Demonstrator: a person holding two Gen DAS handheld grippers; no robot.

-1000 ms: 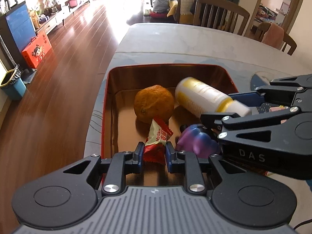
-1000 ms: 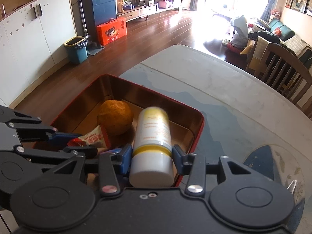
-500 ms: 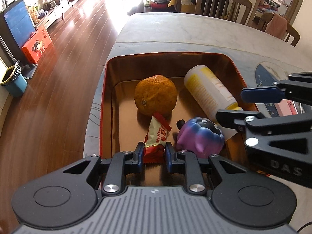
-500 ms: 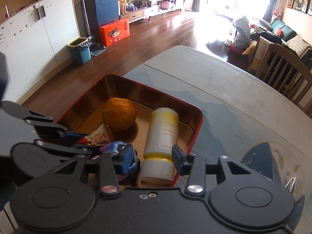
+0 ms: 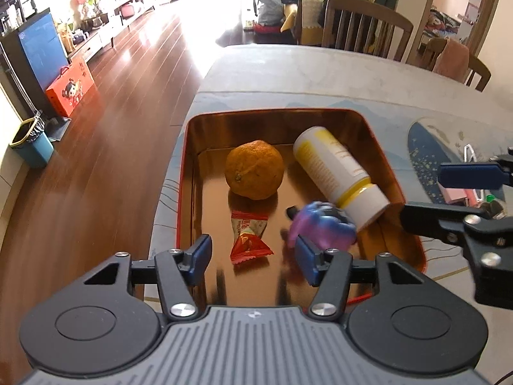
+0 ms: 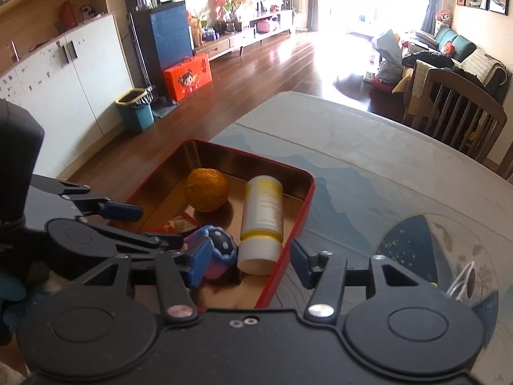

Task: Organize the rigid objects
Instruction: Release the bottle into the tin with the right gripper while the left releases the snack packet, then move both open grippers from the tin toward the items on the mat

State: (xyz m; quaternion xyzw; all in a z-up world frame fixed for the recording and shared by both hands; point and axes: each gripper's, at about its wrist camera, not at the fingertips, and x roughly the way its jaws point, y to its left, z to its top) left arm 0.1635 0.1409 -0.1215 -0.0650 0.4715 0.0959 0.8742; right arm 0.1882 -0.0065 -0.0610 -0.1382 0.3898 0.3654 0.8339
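Left gripper (image 5: 253,258): jaws have just been opening, now wide apart and gripping nothing
Candy packet (image 5: 249,237): lies loose on the tin floor just ahead of the left gripper's blue pads
Right gripper (image 6: 248,261): jaws have just been opening, holding nothing
Bottle (image 6: 262,221): on its side in the tin, just ahead of the right gripper, against the wall
Purple toy (image 5: 320,226): beside the left gripper's right pad
Orange (image 5: 254,169): farther ahead
Red tin (image 5: 389,176): on the table (image 5: 320,73)
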